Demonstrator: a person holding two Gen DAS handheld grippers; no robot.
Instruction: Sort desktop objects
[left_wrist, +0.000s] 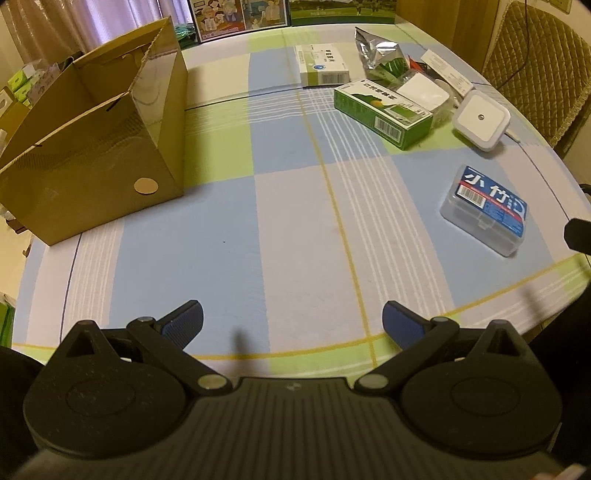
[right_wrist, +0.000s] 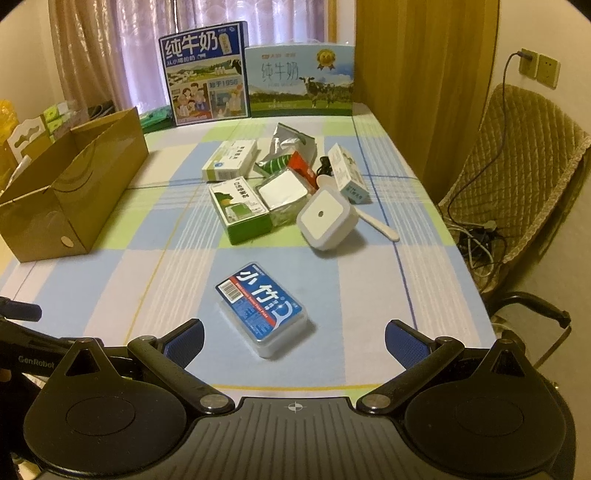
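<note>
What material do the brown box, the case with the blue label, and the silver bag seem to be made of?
Brown box: corrugated cardboard, matte; fluted edges show along its open flaps.
Case with blue label: clear, glossy hard plastic, probably; its translucent walls show under the printed label.
Silver bag: metallised foil or film, shiny; it is crinkled and reflects light.

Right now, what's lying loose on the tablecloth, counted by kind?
Small cartons: 3 (white-green, green, pale blue)
Plastic floss-pick case: 1
Square white night light: 1
Foil pouch: 1
White spoon: 1
Total: 7; the tangled pile hides more.
</note>
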